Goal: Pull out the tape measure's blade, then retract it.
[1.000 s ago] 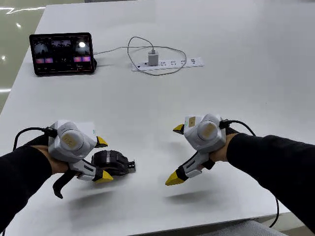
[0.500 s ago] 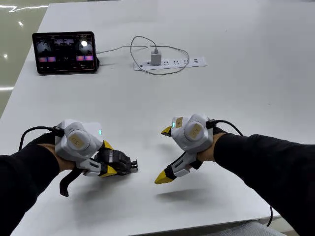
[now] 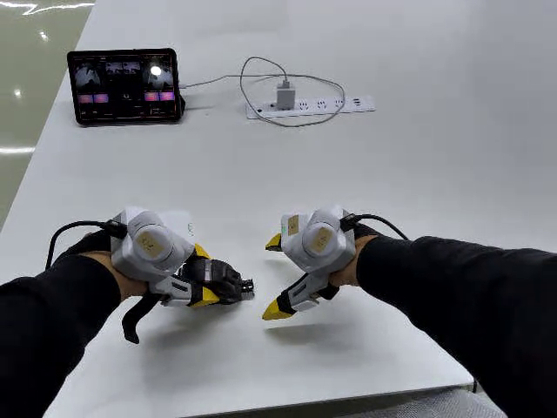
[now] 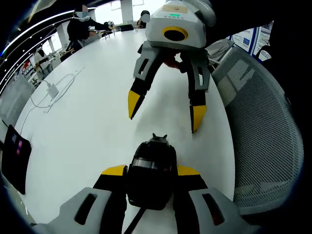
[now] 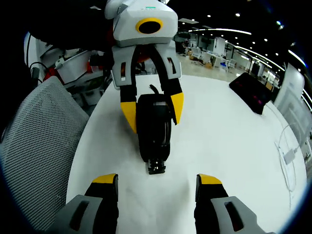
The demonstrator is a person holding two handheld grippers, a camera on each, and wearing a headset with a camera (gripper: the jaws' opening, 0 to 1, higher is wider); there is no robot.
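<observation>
A black tape measure (image 3: pixel 223 279) lies on the white table (image 3: pixel 365 192), its blade hook (image 5: pixel 156 168) pointing toward my right gripper. My left gripper (image 3: pixel 204 275) is shut on the case, with a yellow-tipped jaw on either side. In the left gripper view the tape measure (image 4: pixel 152 168) sits between my left gripper's (image 4: pixel 151 171) jaws. My right gripper (image 3: pixel 275 276) stands open just right of the hook, not touching it. The right gripper view shows my right gripper (image 5: pixel 157 180) open, facing the hook, with the left gripper (image 5: pixel 152 111) around the tape measure (image 5: pixel 154 127) beyond. The right gripper (image 4: pixel 165 111) faces the left one.
A tablet (image 3: pixel 126 75) with a lit screen stands at the far left. A white power strip (image 3: pixel 318 106) with a charger and looped cable lies at the back centre. The table's near edge runs just below both grippers. A grey mesh chair (image 4: pixel 263 146) stands beside the table.
My left gripper has shut on the tape measure's case. My right gripper has moved left toward the hook and stays open.
</observation>
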